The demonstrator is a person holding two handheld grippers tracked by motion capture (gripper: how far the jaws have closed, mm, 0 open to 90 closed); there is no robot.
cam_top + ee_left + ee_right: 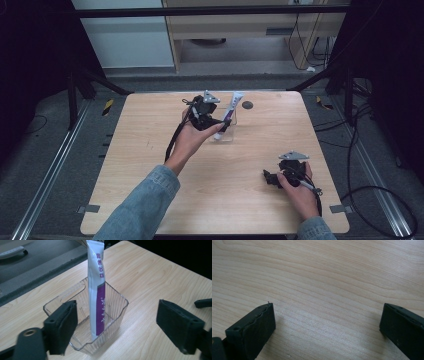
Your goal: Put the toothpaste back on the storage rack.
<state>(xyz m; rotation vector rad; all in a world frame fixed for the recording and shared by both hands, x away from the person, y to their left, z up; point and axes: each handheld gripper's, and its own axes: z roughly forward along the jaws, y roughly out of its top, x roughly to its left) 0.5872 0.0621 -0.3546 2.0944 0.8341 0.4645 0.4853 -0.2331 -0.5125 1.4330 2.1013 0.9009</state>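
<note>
Table (220, 200): pale wood with a fine brown grain. Tube (96, 290): white, with a purple band down its lower half, white characters on the band and purple characters on the white part above. Holder (117, 307): clear, colourless, ribbed walls. Left gripper (117, 325) and right gripper (328, 330): black jaws, each with a grey plate on top. Sleeve (142, 210): faded blue denim. Floor (45, 150): dark grey, with yellow-and-black striped markers (107, 106).

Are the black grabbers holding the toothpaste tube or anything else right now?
No, nothing is held. The left gripper is open around the clear holder, where the tube stands on its own. The right gripper is open over bare table.
</note>
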